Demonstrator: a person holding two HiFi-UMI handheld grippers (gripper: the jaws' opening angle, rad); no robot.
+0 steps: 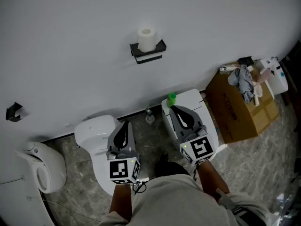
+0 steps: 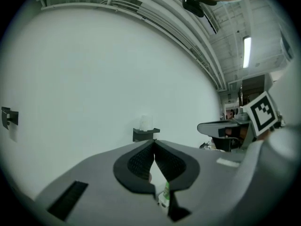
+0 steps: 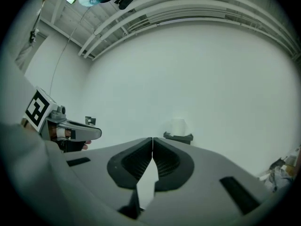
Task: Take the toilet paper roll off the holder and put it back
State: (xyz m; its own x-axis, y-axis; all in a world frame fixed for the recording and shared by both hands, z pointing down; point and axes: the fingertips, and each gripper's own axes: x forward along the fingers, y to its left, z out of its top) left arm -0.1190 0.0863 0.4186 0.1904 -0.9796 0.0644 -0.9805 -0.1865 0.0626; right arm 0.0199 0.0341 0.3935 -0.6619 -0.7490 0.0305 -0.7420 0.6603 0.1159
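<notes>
My left gripper (image 1: 126, 124) and right gripper (image 1: 174, 109) are both pinched shut on nothing, well apart from the roll (image 1: 146, 38), which stands upright on the holder (image 1: 149, 53). I should open one wide before arriving, then squeeze the roll's sides softly.

We look down at a white wall (image 1: 70, 41) where a toilet paper roll (image 1: 146, 39) stands upright on a black holder (image 1: 148, 52). We hold the left gripper (image 1: 126, 123) and the right gripper (image 1: 171, 108) side by side, well below the holder. Both point towards the wall, jaws together and empty. A white toilet (image 1: 94, 131) sits under the left one. A green-capped bottle (image 1: 171, 98) shows just beside the right gripper's tip. At right, a cardboard box (image 1: 237, 112) carries a crumpled cloth (image 1: 243, 83). A small black bracket (image 1: 14, 112) is fixed to the wall at far left.
</notes>
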